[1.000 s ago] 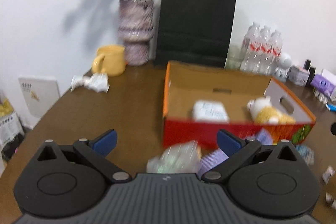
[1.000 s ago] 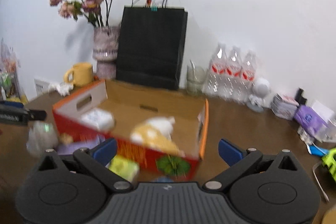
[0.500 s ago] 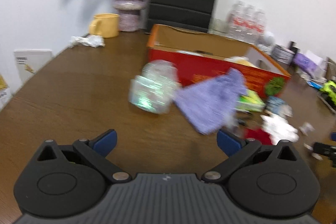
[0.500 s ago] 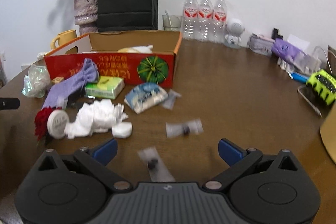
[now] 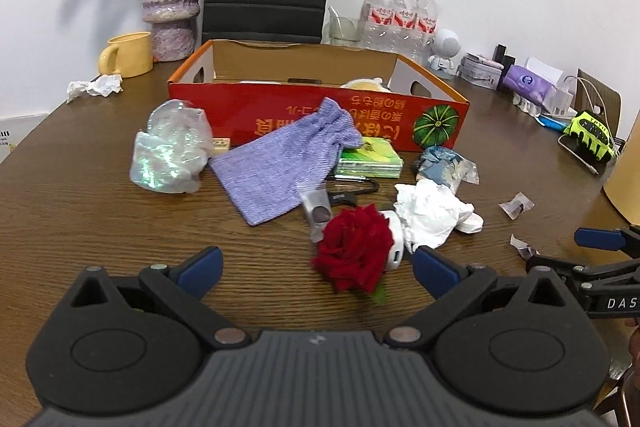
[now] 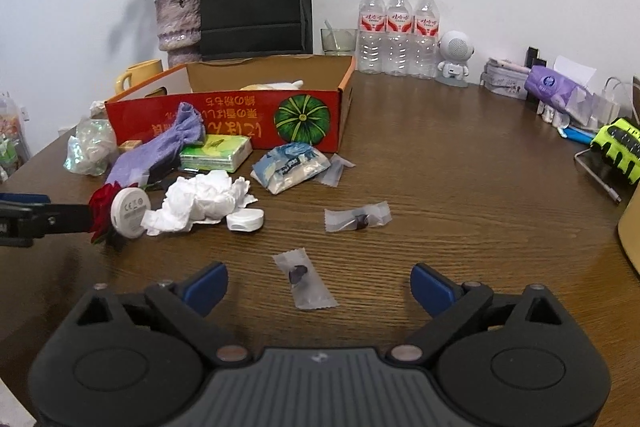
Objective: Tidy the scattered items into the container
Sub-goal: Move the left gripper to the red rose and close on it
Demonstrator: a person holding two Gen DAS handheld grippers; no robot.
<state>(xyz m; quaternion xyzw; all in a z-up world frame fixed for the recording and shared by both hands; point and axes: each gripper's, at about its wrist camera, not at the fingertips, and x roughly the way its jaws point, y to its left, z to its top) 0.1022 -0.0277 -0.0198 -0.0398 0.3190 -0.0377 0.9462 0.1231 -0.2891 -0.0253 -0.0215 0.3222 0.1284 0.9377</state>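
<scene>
Small clear sachet (image 6: 306,281) with a dark piece inside lies on the table (image 6: 460,187) straight ahead of your right gripper (image 6: 319,283), between the blue pads, not touched. Its long axis runs roughly away from you, slightly slanted, so the pads would close across its narrow width. Right jaws are wide and have just been closing a little, with nothing pressed.

Your left gripper (image 5: 316,267) is also wide and empty; the red rose (image 5: 354,253) sits just ahead, toward its right finger. So right hand is nearer the sachet, left nearer the rose.

A second sachet (image 6: 357,217) lies further out. The red box (image 6: 240,117), the container, is beyond the pile, well apart from both grippers.

Readable: "DAS" on the right gripper's side in the left view, a CE mark on the white disc (image 6: 131,206). Box print is upside down and I can't read it.
</scene>
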